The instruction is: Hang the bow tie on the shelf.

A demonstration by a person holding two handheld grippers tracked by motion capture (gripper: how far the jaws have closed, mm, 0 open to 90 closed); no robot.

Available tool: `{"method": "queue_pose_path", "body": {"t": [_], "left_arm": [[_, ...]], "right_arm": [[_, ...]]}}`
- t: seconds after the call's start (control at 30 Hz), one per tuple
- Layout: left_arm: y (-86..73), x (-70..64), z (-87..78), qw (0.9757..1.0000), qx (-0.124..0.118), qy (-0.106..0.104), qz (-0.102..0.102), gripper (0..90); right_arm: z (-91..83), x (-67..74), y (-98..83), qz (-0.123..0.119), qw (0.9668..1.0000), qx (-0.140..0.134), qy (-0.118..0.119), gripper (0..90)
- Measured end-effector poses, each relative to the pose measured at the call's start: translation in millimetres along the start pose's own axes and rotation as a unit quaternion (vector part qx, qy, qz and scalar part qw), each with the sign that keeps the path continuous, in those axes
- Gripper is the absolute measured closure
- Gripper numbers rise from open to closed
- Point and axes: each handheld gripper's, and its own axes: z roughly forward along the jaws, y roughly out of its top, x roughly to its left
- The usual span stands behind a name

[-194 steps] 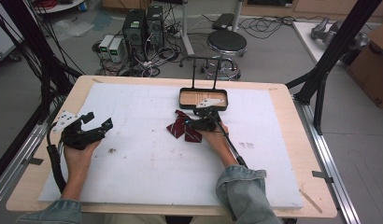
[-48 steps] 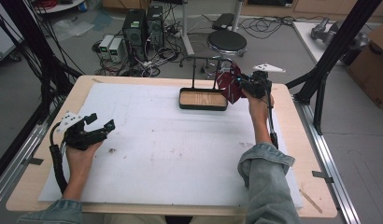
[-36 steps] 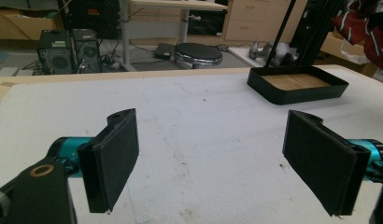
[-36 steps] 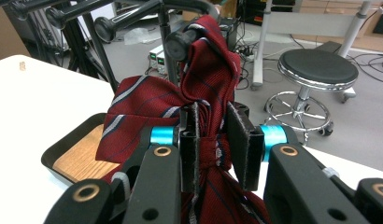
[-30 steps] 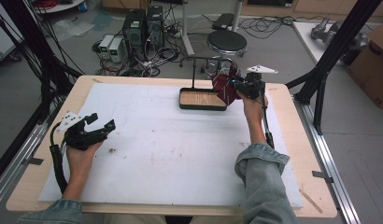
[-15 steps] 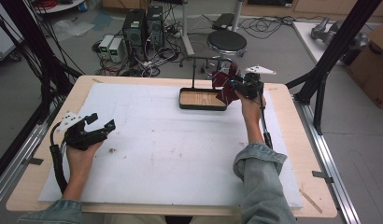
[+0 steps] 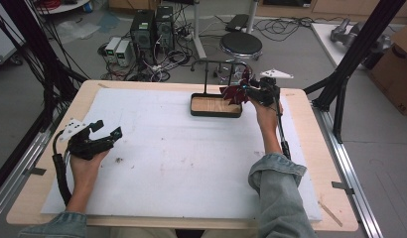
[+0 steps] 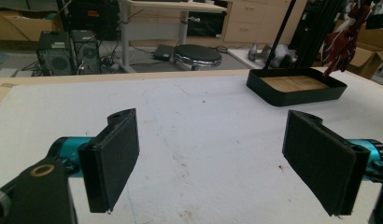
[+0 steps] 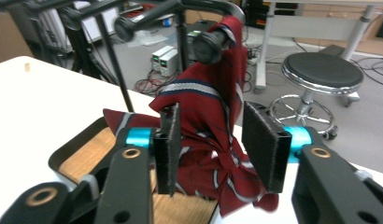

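At far edge of surface (image 7: pixel 157 163), right claw (image 9: pixel 213 149) just opening, tie (image 9: pixel 213 116) loose between jaws, draped on rack (image 9: pixel 213 44) over tray (image 7: pixel 215 113); left claw (image 8: pixel 217 163) released, w/ open room.

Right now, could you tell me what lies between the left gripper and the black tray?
Nothing but bare white table cover: in the high view the stretch from the left gripper to the black tray holds no objects, just small dark specks.

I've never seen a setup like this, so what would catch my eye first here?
Probably the red striped tie, draped over a black bar above the tray at the table's far edge. The right gripper sits around it, jaws just opening. The left gripper rests open, far off.
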Motion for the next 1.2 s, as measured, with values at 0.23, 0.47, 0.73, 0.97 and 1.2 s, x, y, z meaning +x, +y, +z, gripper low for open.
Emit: {"method": "queue_pose_path", "body": {"t": [0.23, 0.47, 0.73, 0.97, 1.2], "left_arm": [[0.1, 0.4, -0.4, 1.0, 0.0, 0.002, -0.002, 19.0], [-1.0, 0.1, 0.1, 1.0, 0.003, 0.004, 0.0, 18.9], [-1.1, -0.5, -2.5, 1.0, -0.001, 0.006, 0.0, 19.0], [-1.2, -0.6, -2.7, 1.0, -0.003, 0.002, 0.0, 18.7], [-1.1, -1.2, -2.4, 1.0, -0.004, -0.001, 0.002, 18.7]], "right_arm": [[-9.2, 3.2, 1.4, -0.007, 0.9997, -0.018, 0.012, 37.8], [-22.5, -2.1, 1.7, 0.012, 0.9995, -0.016, 0.025, 26.0], [-47.3, -3.7, 12.0, 0.02, 0.998, -0.046, 0.038, 21.1], [-69.3, -2.1, 20.6, 0.031, 0.9962, -0.07, 0.042, 17.2], [-97.0, 0.5, 29.5, 0.038, 0.9942, -0.092, 0.041, 13.7]]}}
